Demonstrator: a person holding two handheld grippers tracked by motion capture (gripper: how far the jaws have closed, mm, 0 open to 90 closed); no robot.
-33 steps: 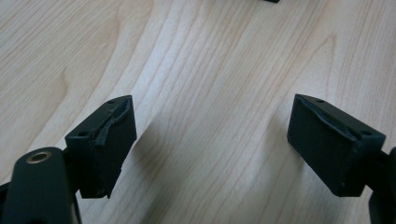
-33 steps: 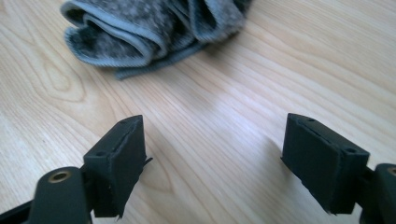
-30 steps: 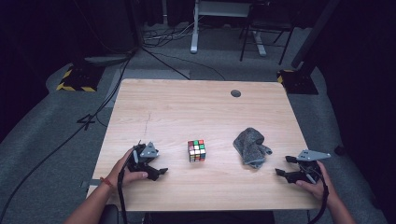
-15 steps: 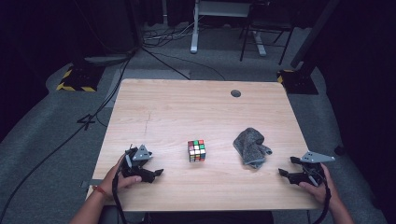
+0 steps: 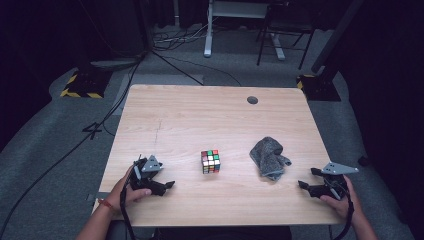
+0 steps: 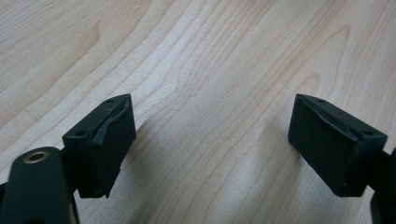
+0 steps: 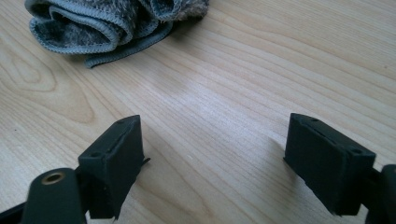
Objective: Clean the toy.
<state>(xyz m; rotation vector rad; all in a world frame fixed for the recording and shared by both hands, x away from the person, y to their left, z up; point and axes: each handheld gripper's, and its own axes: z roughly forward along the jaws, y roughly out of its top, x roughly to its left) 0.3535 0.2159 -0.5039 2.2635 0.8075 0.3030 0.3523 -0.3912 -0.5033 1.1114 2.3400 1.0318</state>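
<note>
A scrambled colour cube (image 5: 210, 161) stands on the wooden table (image 5: 200, 120) near its front middle. To its right lies a crumpled grey cloth (image 5: 269, 157), whose hemmed folds (image 7: 112, 23) fill the top left of the right gripper view. My left gripper (image 5: 169, 182) rests low at the front left, held by a hand, jaws wide apart over bare wood (image 6: 212, 135). At the front right my right gripper (image 5: 305, 178) is open too, its jaws pointing toward the cloth with bare wood (image 7: 212, 144) between them.
A dark round grommet (image 5: 252, 100) sits near the table's far edge. Beyond the table are grey floor, cables (image 5: 170, 55), a white stand base (image 5: 207, 47) and yellow-black striped blocks (image 5: 80, 90).
The left gripper has drifted slightly left and toward the front edge. The right gripper has hardly shifted. Cube and cloth lie where they were.
</note>
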